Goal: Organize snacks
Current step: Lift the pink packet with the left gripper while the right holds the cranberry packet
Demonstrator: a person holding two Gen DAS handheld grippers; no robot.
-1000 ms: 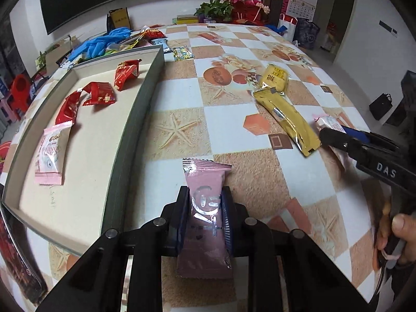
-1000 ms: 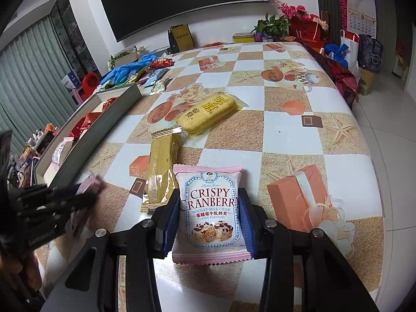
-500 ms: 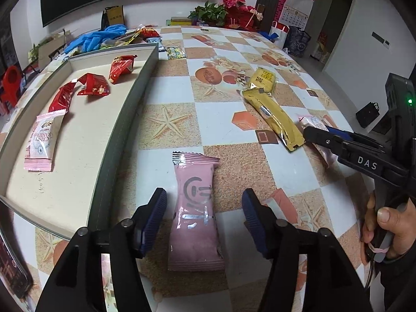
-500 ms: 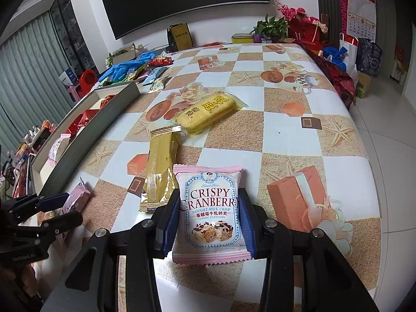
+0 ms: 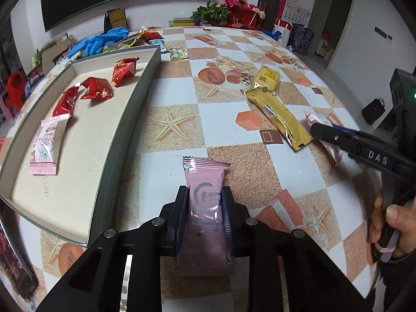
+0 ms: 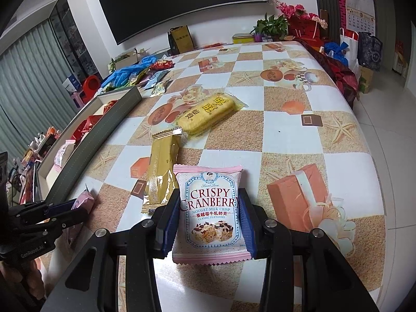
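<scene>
My left gripper (image 5: 205, 209) is shut on a plain pink snack bar (image 5: 205, 182) that lies on the table just right of the grey tray (image 5: 124, 127). My right gripper (image 6: 212, 219) is shut on a pink Crispy Cranberry packet (image 6: 211, 208). The tray holds three red packets (image 5: 96, 92) and another pink cranberry packet (image 5: 45, 145). A gold bar (image 5: 279, 117) and a yellow cracker pack (image 5: 267, 78) lie on the table between the grippers. The right gripper also shows in the left wrist view (image 5: 316, 130), and the left gripper in the right wrist view (image 6: 78, 205).
A pile of blue gloves (image 5: 101, 41) and mixed wrappers sits at the table's far left. A small foil sweet (image 5: 179, 53) lies beyond the tray's corner. Plants and boxes (image 5: 221, 13) stand at the far edge. The table edge curves away on the right.
My left gripper opened half a second ago, letting the pink bar rest on the table, and has now shut on it again. The right gripper kept its hold on the cranberry packet.
</scene>
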